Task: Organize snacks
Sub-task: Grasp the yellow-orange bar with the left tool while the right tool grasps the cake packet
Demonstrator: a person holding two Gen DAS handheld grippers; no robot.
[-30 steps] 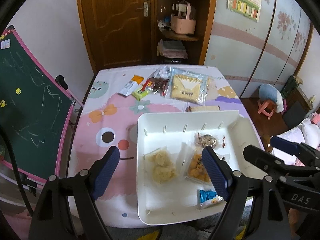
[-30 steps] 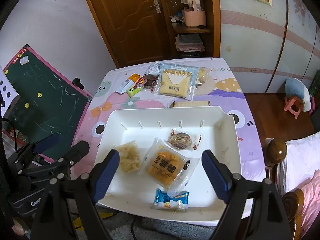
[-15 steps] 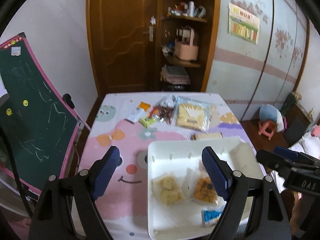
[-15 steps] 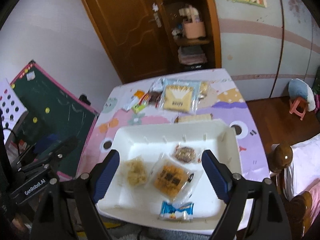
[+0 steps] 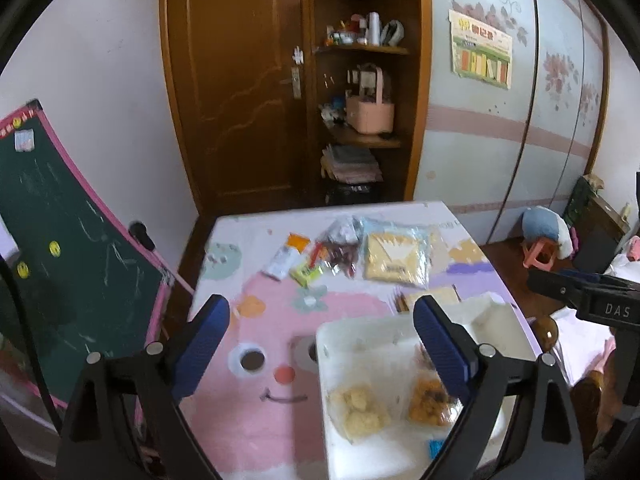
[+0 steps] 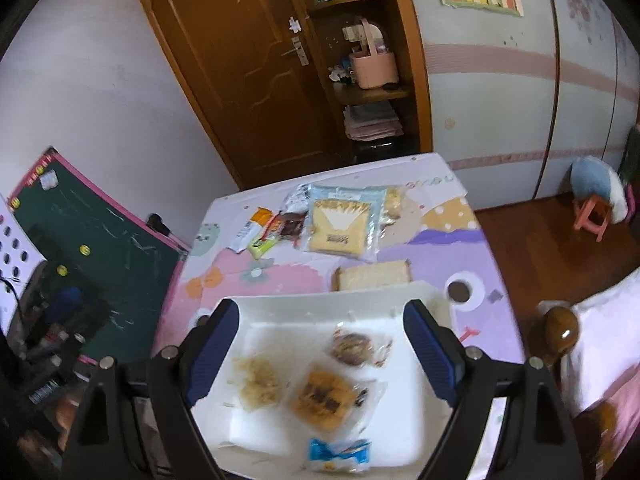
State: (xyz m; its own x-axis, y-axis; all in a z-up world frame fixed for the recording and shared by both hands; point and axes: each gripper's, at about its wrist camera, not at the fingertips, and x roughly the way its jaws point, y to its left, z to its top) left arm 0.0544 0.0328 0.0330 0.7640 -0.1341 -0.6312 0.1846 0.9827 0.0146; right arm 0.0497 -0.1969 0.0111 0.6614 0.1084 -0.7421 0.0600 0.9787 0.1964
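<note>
At far left a green chalkboard (image 5: 60, 264) with a pink frame leans beside the table (image 5: 256, 412), which wears a pink and purple cartoon cloth.

The left gripper (image 5: 320, 344) hangs above the table's near half, its blue-padded jaws spread wide and grasping nothing. The right gripper (image 6: 320, 352) hangs over the white tray (image 6: 280, 312), likewise released, jaws apart with nothing between them.

On the far half of the table, loose snacks lie in a row. Leftmost is an orange-and-white packet (image 6: 250, 230); just beside it is a green bar (image 6: 262, 245), then a dark red packet (image 6: 290, 226) touching a clear crumpled wrapper (image 5: 340, 230). Right of these lies a large bread bag (image 6: 340, 228), yellow with a pale blue border. Nearer, a pale slice pack (image 6: 374, 274) sits just beyond the tray's far rim.

The tray sits at the near right of the table. Inside it, from left: a pale snack bag (image 6: 260, 378), an orange snack bag (image 6: 326, 398) touching it or nearly so, and a brown round cake (image 6: 352, 347) in clear wrap toward the far side. A blue-and-white packet (image 6: 340, 454) lies at the near edge of the tray.

Behind the table stand a brown door (image 5: 236, 92) and an open shelf holding a pink basket (image 5: 369, 114). At right, a pink stool (image 6: 594, 216) stands on the wood floor.
</note>
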